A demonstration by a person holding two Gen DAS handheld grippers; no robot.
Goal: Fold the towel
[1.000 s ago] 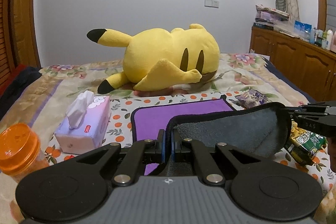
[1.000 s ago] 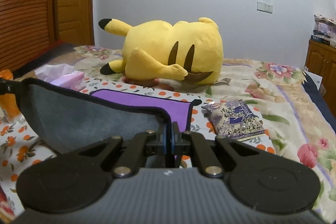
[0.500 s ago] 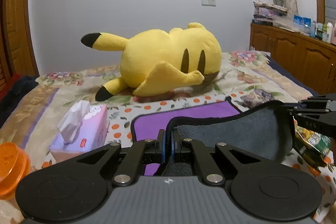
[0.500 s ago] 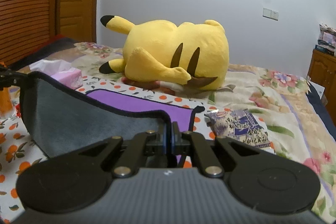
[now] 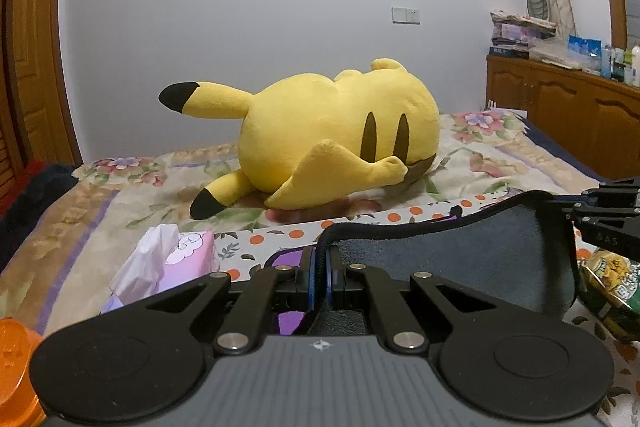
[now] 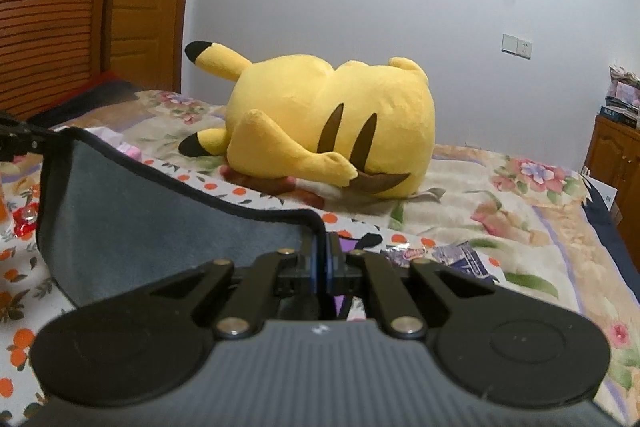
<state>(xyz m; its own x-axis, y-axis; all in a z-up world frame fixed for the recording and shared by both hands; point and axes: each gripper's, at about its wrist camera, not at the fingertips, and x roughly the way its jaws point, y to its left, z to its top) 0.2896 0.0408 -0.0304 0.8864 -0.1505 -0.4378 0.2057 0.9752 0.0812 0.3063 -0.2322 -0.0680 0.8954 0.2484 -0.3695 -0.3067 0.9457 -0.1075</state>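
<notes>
The towel (image 5: 460, 263) is purple on one side and grey on the other, with a black hem. It lies on the bed and its near edge is lifted, grey side toward me. My left gripper (image 5: 320, 259) is shut on one lifted corner. My right gripper (image 6: 323, 247) is shut on the other corner; the towel (image 6: 152, 227) sags between them. The right gripper also shows at the right edge of the left wrist view (image 5: 600, 223), and the left gripper at the left edge of the right wrist view (image 6: 16, 139). Only slivers of the purple side show.
A big yellow plush toy (image 5: 328, 151) lies on the bed behind the towel. A pink tissue box (image 5: 168, 263) and an orange lid (image 5: 16, 367) are at the left. Snack packets (image 5: 608, 291) (image 6: 460, 255) lie at the right. A wooden cabinet (image 5: 568, 119) stands far right.
Both grippers have carried the lifted towel edge forward toward the plush toy and tilted up. The towel now covers almost all of the purple side that showed before.
</notes>
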